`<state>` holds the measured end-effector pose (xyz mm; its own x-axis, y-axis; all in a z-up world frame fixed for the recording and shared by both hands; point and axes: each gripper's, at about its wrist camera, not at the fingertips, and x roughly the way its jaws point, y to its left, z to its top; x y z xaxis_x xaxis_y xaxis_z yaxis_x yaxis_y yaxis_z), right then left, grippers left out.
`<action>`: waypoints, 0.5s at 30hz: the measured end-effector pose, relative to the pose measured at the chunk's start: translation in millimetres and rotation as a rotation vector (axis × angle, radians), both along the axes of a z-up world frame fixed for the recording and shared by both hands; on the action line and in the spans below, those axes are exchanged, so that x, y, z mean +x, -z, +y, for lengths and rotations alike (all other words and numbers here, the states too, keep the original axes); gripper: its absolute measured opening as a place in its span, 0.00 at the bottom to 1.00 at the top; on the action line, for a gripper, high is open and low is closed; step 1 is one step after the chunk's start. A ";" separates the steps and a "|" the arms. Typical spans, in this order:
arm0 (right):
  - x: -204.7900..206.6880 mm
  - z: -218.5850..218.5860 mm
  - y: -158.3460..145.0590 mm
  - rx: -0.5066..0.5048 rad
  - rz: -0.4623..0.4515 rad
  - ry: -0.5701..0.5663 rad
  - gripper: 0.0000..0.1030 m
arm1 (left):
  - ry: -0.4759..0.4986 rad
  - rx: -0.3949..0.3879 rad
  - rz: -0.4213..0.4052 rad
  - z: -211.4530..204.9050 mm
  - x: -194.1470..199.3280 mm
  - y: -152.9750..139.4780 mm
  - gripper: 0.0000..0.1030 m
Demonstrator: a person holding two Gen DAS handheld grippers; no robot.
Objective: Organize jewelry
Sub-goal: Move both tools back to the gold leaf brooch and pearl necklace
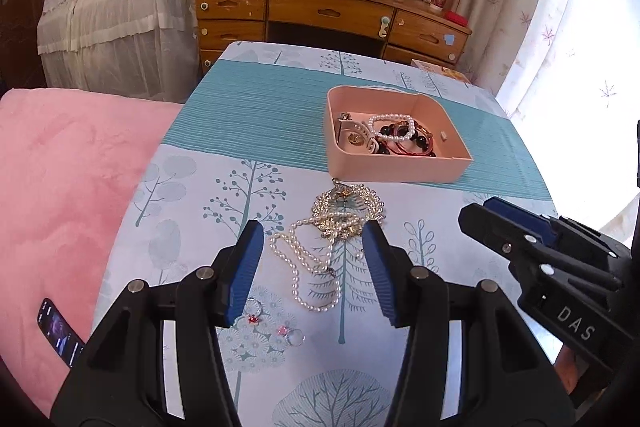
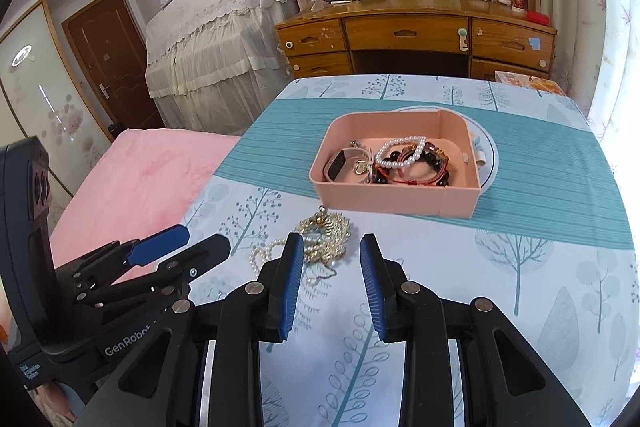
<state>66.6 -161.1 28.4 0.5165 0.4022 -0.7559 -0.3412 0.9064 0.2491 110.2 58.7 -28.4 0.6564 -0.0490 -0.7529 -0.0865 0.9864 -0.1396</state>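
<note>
The pink box (image 1: 400, 163) on the desk (image 1: 248, 115) already holds a watch, a pearl bracelet (image 1: 390, 127) and dark bead bracelets, so I'd judge the sorting partly done. Still loose just in front of it lie a gold filigree necklace (image 1: 352, 207) tangled with a pearl strand (image 1: 304, 267), and nearer, a few small rings (image 1: 276, 323). Both the left tongs (image 1: 312, 267) and right tongs (image 2: 328, 287) hang apart, holding nothing. How the two necklaces interlock is hard to make out.

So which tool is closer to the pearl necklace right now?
Left. The left tool is open with the pearl necklace lying between its fingers. The right tool, also open, hangs to the necklace's right, nearer the gold necklace.
</note>
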 end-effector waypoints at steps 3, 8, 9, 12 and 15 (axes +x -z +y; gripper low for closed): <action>-7.2 2.1 -1.0 -0.005 0.001 -0.005 0.29 | -0.002 0.007 0.015 -1.0 -2.2 1.5 0.47; -19.4 10.2 -5.0 -0.017 -0.008 -0.016 0.29 | -0.010 0.026 0.028 3.8 -9.3 9.8 0.47; -21.4 11.5 -5.2 -0.014 -0.009 -0.019 0.29 | -0.012 0.032 0.032 4.7 -8.7 12.1 0.47; -22.5 14.6 -5.2 -0.013 -0.008 -0.028 0.29 | -0.015 0.037 0.048 6.6 -7.0 20.9 0.47; -19.5 17.4 -0.1 -0.018 0.006 -0.038 0.29 | -0.009 0.023 0.065 9.6 -3.8 31.0 0.47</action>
